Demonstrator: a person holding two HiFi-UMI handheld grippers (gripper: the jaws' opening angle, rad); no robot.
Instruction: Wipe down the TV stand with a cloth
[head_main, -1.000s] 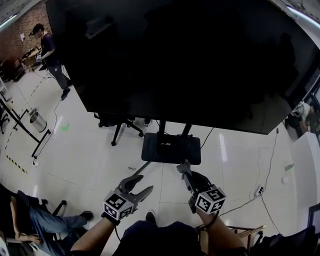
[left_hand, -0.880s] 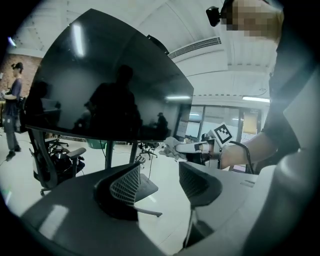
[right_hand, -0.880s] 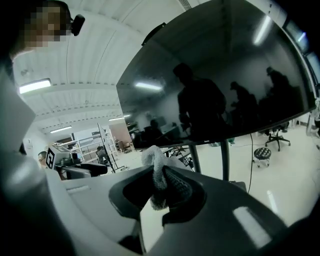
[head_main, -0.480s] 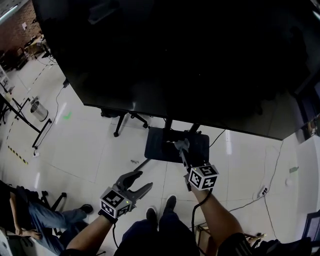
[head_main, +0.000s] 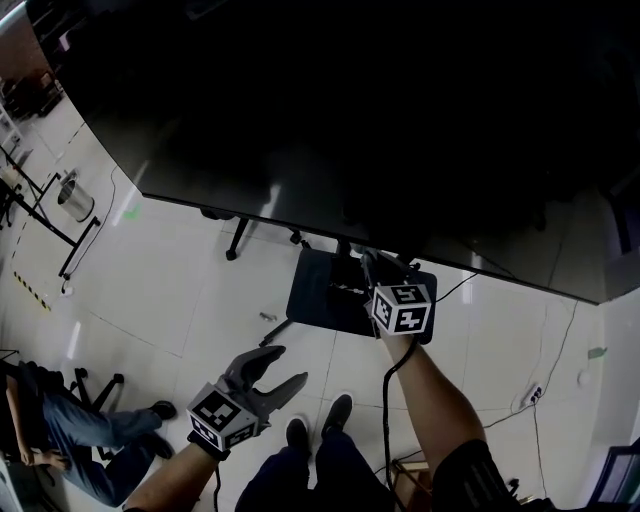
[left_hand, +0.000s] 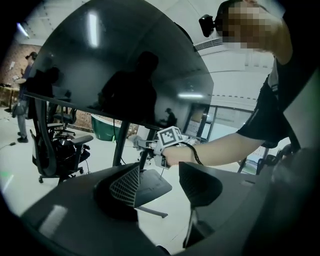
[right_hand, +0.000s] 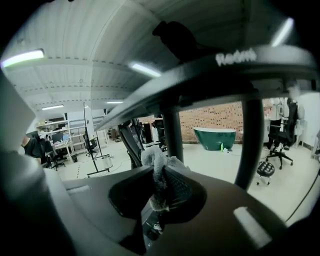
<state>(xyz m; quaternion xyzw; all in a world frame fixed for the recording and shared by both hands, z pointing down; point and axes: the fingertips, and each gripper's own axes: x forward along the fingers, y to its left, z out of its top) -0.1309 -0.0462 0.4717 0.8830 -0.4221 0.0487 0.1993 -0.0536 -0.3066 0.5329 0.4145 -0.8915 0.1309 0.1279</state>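
The TV stand's black base plate (head_main: 325, 296) lies on the white floor under a large black TV (head_main: 380, 120). My right gripper (head_main: 378, 268) reaches over the plate's far side, close to the stand's two poles (head_main: 345, 250), and is shut on a small grey-white cloth (right_hand: 156, 162) that bunches up between its jaws. In the right gripper view the poles (right_hand: 172, 131) rise just beyond the cloth, under the TV's lower edge. My left gripper (head_main: 288, 364) hangs low and nearer me, open with nothing in it. Between its fingers (left_hand: 126, 184), the left gripper view shows the right gripper (left_hand: 145, 146) and the plate (left_hand: 152, 184).
An office chair base (head_main: 240, 240) stands left of the stand. A cable (head_main: 510, 395) runs across the floor at the right. A metal bin (head_main: 75, 200) and a black rack (head_main: 50, 235) are far left. A seated person's legs (head_main: 70, 445) are at the lower left.
My right gripper has moved forward with the cloth, from in front of the base plate to over it by the poles. The head view has moved closer to the TV. The left gripper stayed low.
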